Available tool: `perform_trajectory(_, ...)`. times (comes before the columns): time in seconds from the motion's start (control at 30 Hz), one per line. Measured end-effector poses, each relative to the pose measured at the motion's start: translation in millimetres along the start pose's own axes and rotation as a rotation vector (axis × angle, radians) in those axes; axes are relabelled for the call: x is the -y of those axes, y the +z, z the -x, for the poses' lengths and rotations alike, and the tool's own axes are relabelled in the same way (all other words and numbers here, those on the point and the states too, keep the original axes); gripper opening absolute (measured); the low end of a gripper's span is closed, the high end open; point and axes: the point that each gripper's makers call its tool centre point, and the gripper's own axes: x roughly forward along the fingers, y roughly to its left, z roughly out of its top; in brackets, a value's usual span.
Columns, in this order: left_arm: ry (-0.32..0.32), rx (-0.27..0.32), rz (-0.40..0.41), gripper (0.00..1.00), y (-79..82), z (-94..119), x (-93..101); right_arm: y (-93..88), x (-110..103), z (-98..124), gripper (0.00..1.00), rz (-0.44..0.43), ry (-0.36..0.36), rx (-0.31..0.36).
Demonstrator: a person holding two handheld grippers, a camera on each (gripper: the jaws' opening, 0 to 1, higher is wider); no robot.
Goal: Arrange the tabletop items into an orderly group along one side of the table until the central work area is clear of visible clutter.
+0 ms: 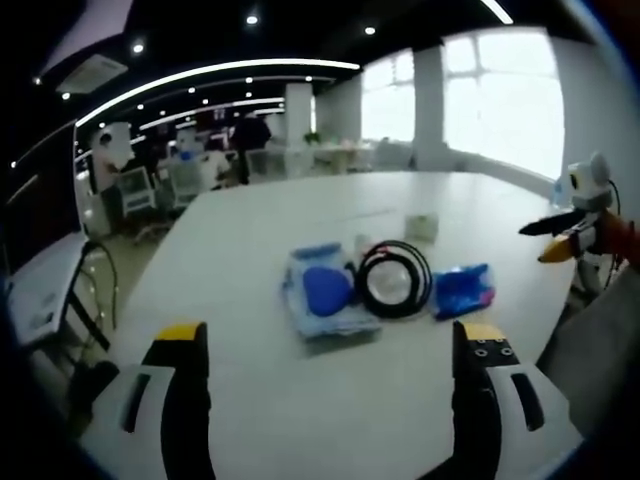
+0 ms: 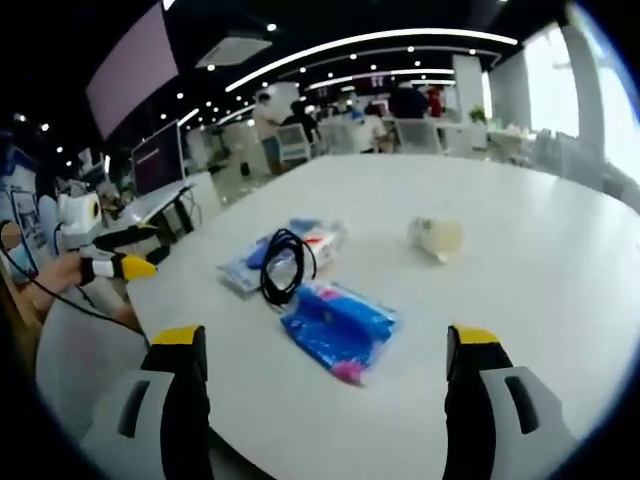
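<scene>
Left gripper view, coiled black cable, blue packet

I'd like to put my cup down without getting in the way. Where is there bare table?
Bare white table lies beyond the small pale packet, and between the tools and the clutter. It is crowded mid-table: the black cable coil sits between the clear pouch and the blue bag.

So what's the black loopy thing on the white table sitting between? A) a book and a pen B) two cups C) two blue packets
C: the black coiled cable lies between the clear packet with blue contents and the blue bag.
</scene>
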Motion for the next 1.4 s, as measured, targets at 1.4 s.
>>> perform_trajectory(1.4, 0.035, -0.012, 0.036, 0.97, -10.6, -9.0, -24.1, 47.0, 67.3, -89.0, 0.95, 0.064, 0.022, 0.054)
